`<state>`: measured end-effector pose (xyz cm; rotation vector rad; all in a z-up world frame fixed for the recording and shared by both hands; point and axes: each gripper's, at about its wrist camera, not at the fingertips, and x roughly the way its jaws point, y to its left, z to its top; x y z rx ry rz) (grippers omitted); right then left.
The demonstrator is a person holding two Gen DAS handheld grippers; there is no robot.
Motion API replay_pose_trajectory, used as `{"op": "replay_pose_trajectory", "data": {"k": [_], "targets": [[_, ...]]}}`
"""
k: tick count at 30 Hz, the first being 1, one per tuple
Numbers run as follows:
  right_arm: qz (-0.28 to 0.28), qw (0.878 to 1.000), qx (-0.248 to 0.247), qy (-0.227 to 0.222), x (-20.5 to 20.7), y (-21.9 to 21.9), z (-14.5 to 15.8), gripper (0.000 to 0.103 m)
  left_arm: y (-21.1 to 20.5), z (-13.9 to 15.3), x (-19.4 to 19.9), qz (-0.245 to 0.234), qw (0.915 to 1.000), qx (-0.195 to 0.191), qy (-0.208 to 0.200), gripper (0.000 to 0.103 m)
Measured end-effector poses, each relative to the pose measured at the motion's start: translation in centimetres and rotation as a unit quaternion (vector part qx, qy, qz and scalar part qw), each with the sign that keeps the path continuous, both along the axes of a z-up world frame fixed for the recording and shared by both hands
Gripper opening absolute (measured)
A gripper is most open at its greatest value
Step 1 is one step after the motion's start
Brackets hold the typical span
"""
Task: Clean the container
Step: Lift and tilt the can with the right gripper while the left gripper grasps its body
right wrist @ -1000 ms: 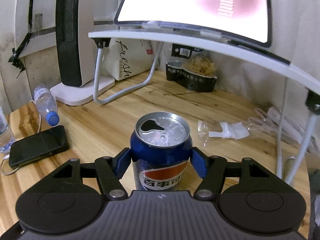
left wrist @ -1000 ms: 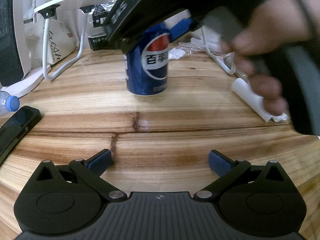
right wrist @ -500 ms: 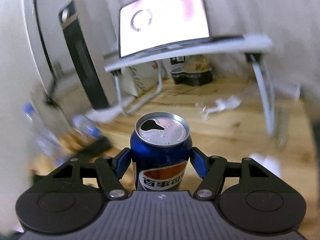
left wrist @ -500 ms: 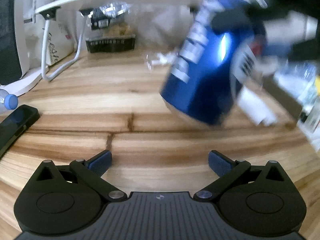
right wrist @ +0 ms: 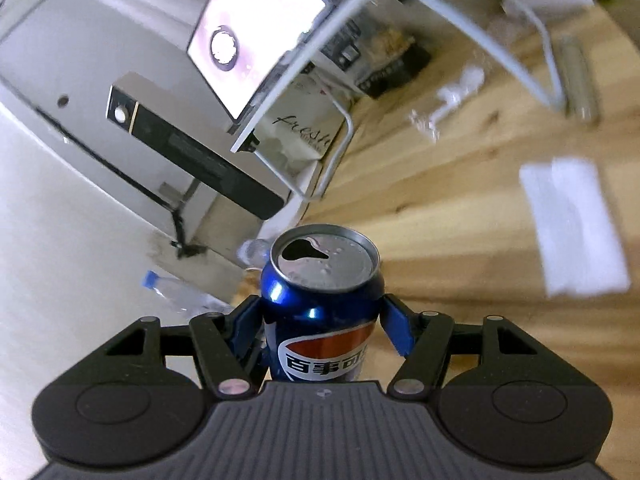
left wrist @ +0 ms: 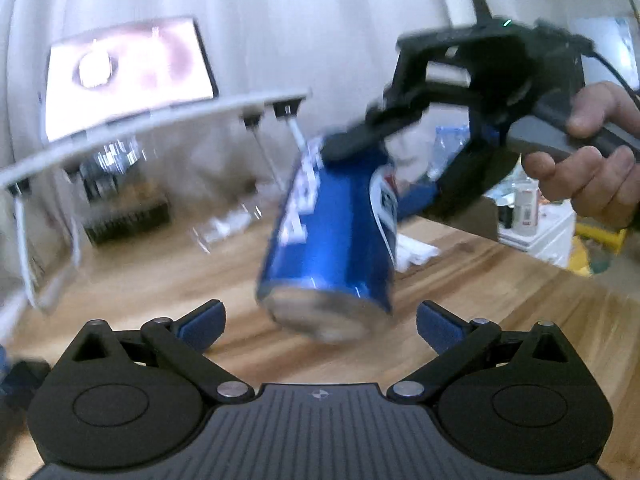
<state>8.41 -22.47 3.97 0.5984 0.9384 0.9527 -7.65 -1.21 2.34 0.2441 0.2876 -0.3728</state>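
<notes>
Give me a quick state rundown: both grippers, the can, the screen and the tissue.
right gripper: shut on the blue can, held in a hand.
blue can: off the table, tilted, tab hole open.
left gripper: open, holding nothing, just below the can.
screen: lit, on the white stand.
folded tissue: lying flat on the wooden table.

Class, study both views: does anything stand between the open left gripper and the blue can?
Nothing visible does. The blue can hangs tilted above the wooden table, clamped by the right gripper. Only open air separates it from the left gripper.
</notes>
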Motion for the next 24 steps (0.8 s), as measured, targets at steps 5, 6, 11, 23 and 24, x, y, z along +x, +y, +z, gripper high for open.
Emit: {"op": "replay_pose_trajectory", "data": {"k": [5,6,11,23,24], "targets": [[0.021,0.997,0.056,0.057,0.1,-0.2,-2.4,0.067,0.4,0.2,-0.5,-0.024,0.9986,-0.042,-0.02,0.095],[0.021,0.996,0.063,0.06,0.0,-0.2,-2.6,0.067,0.6,0.4,-0.6,-0.028,0.9976,-0.059,-0.024,0.084],[0.027,0.992,0.1,0.075,-0.1,-0.3,-3.7,0.067,1.5,0.8,-0.5,-0.037,0.9917,-0.12,-0.026,0.069],[-0.005,0.988,0.139,0.069,-1.0,-0.7,-5.4,0.07,-0.4,0.8,-2.4,-0.013,0.9929,-0.087,-0.081,0.069],[-0.007,0.985,0.156,0.079,-1.1,-0.8,-5.8,0.07,-0.6,0.8,-2.5,-0.011,0.9928,-0.084,-0.085,0.069]]}}
